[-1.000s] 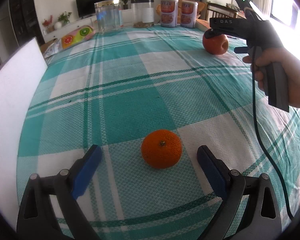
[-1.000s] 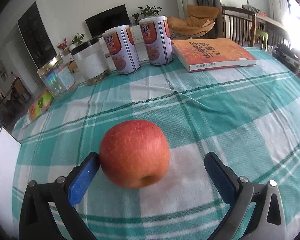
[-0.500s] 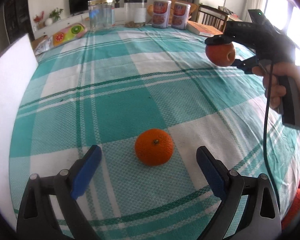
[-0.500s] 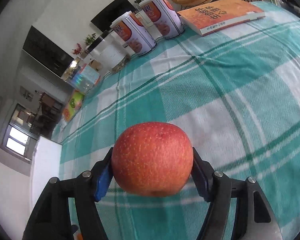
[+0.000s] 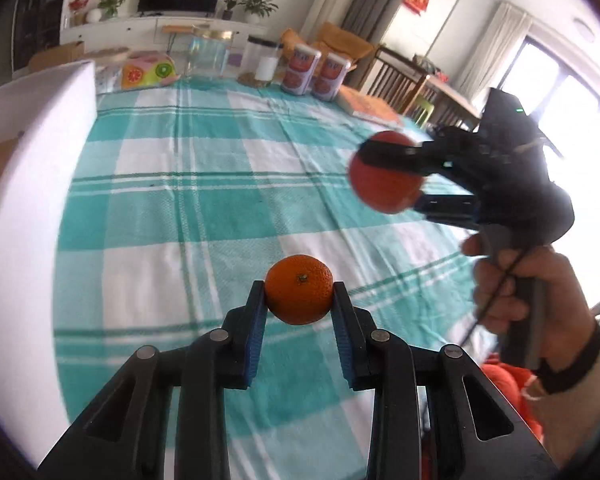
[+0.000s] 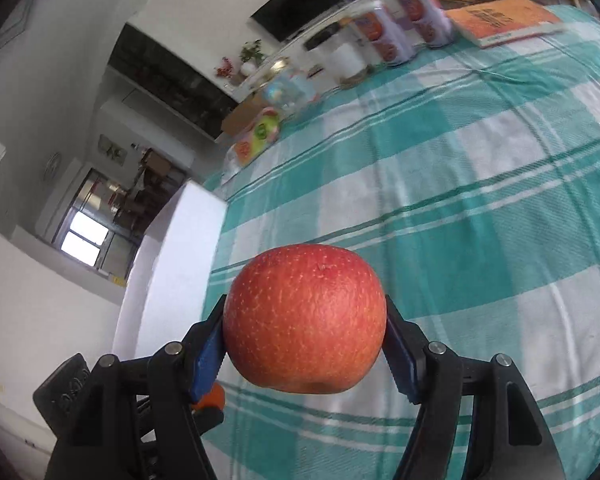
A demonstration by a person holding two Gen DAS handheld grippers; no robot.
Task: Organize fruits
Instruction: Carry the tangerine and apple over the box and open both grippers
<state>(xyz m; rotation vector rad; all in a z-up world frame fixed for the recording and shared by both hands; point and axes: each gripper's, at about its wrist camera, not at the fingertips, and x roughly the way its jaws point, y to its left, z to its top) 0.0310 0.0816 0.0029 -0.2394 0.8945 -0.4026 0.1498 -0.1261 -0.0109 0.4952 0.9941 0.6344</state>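
- Nearest the lens, the left gripper (image 5: pixel 299 300) has its blue pads clamped on either side of a small orange (image 5: pixel 299 289); its jaws have just been closing, and the fruit now sits between them, clear of the checked tablecloth (image 5: pixel 204 208).
- Beyond it, the right gripper (image 6: pixel 305 336) pinches a red apple (image 6: pixel 305 320) at roughly half its spread, the person's hand (image 5: pixel 516 280) wrapped round the handle; the apple hangs above the cloth.
- Judged step: both fruits picked up, carry under way. No bowl or basket shows, so the next move calls for finding a drop-off spot, perhaps by the white board (image 5: pixel 28 208) at the cloth's edge, and lowering each fruit before letting go.
- Far end: two printed tins (image 5: pixel 316 74), glass jars and a book (image 6: pixel 504 20) stand untouched.
- A second ago both fruits lay on the cloth between wide-open jaws; half a second ago only the apple was gripped.
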